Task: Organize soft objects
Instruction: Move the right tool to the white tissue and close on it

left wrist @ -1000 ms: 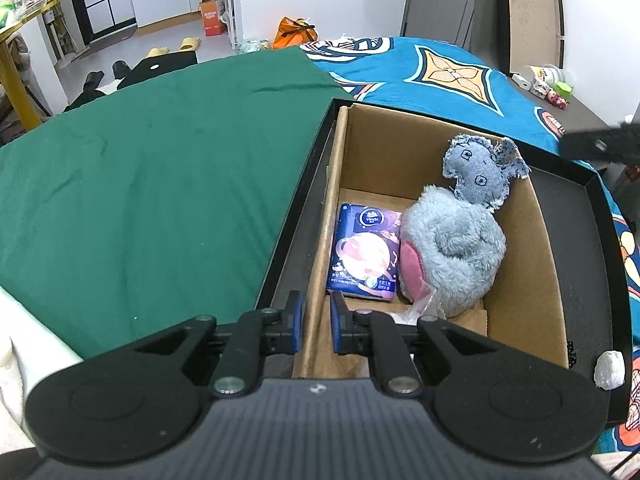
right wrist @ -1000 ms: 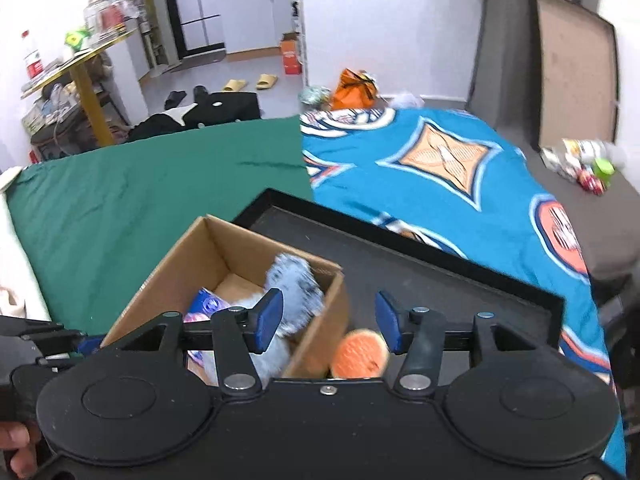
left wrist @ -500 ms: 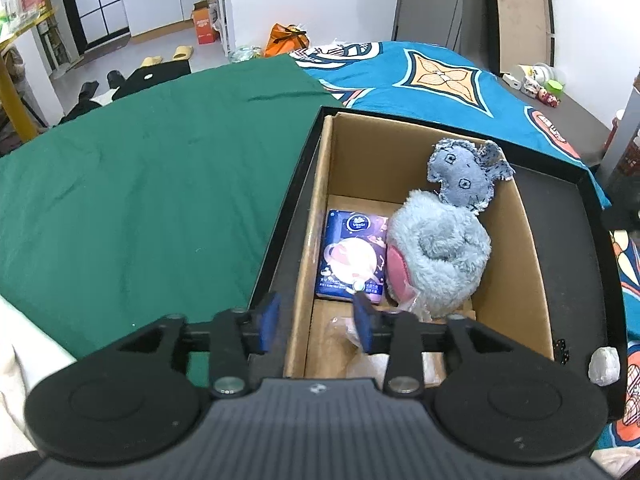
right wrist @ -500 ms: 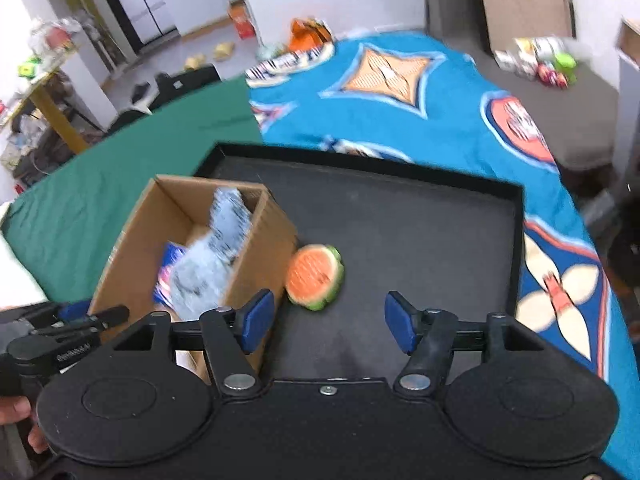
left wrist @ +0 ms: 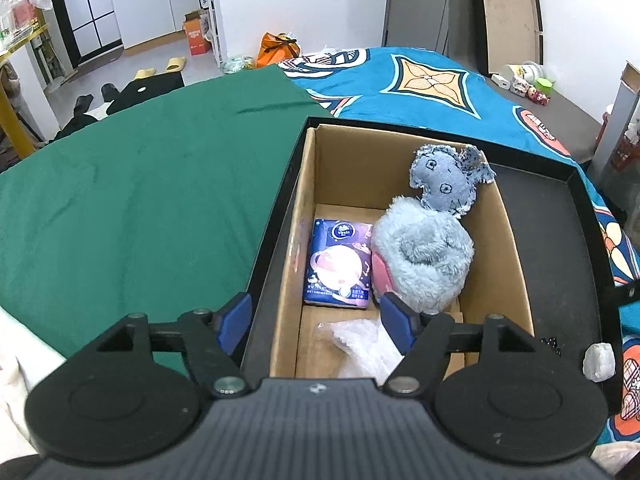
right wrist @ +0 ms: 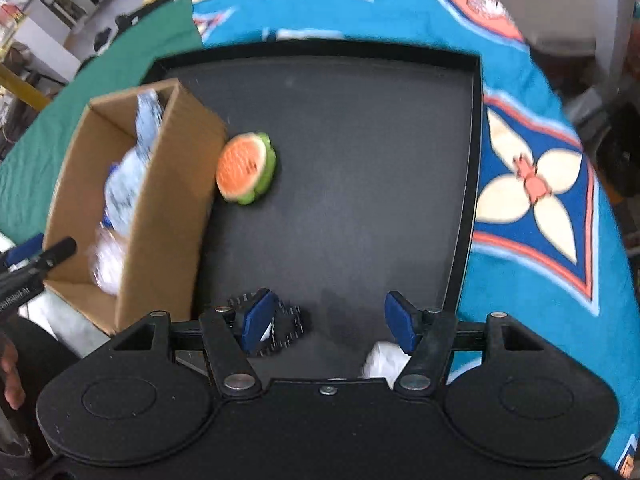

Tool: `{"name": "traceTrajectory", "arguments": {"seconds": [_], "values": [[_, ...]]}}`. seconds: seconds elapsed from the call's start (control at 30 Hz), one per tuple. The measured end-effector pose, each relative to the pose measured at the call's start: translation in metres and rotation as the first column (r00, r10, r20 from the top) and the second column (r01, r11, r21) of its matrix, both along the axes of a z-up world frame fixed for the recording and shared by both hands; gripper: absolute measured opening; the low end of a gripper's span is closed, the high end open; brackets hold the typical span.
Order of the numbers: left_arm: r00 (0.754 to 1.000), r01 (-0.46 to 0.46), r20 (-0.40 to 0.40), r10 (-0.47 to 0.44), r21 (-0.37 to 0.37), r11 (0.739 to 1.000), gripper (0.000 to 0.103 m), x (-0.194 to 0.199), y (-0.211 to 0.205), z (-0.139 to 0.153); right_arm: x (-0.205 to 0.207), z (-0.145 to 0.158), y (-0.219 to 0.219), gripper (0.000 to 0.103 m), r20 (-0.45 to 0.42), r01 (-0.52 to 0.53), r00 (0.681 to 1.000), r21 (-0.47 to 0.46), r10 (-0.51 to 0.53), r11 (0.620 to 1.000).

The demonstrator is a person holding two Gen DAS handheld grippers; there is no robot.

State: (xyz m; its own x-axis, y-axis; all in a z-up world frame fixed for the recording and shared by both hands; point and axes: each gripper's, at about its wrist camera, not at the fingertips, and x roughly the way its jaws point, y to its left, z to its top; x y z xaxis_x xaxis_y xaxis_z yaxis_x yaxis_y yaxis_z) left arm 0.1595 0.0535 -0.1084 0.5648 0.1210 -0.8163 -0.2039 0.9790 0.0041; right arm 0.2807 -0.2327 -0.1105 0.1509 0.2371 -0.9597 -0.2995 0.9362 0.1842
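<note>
Blue-padded jaws of the left gripper [left wrist: 316, 318] stand wide apart at the bottom of the left wrist view, having just been opening, with nothing pressed between them; they straddle the near left wall of the cardboard box [left wrist: 516, 256], one pad outside it and one above its inside, over a crumpled clear plastic bag [left wrist: 360, 340]. Inside the box, mid-frame, lie a purple tissue pack [left wrist: 338, 268], a fluffy grey plush [left wrist: 424, 256] and a denim mouse toy [left wrist: 448, 180] leaning on the right wall. The right gripper [right wrist: 328, 322] points steeply down over the black tray [right wrist: 360, 220], its jaws about half open and empty. A black toothed thing [right wrist: 288, 328] lies under the left pad, a white lump [right wrist: 384, 360] by the right pad. A watermelon-slice toy [right wrist: 246, 168] rests on the tray, touching the box's outer wall at centre left. A hand [right wrist: 10, 376] shows at the lower left edge.
</note>
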Motion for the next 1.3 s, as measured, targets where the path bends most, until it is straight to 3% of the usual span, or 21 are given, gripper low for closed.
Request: {"name": "traceTrajectory", "arguments": {"seconds": [0.6,0.73,0.87,1.03,1.3], "values": [[1.000,-0.011,0.025,0.010,0.028,1.000,0.072,-0.009,-0.003,0.005,-0.009,-0.046,-0.009,0.056,-0.156,0.010,0.987,-0.153,-0.035,0.988],[1.000,-0.013,0.026,0.012,0.027,1.000,0.072,-0.010,-0.002,0.005,-0.006,-0.060,-0.014,0.046,-0.192,0.044,0.978,-0.203,-0.083,0.978],[1.000,-0.016,0.023,0.016,0.028,0.999,0.072,-0.010,-0.002,0.004,-0.007,-0.069,-0.008,0.046,-0.219,0.009,0.974,-0.235,-0.062,0.972],[0.999,-0.019,0.027,0.018,0.030,0.999,0.072,-0.011,-0.001,0.005,-0.015,-0.069,0.013,0.037,-0.175,-0.066,0.985,-0.286,0.015,0.956],[0.999,-0.026,0.030,0.025,0.029,0.999,0.072,-0.013,0.001,0.005,-0.019,-0.046,0.013,0.036,-0.076,-0.037,0.997,-0.218,0.021,0.975]]}}
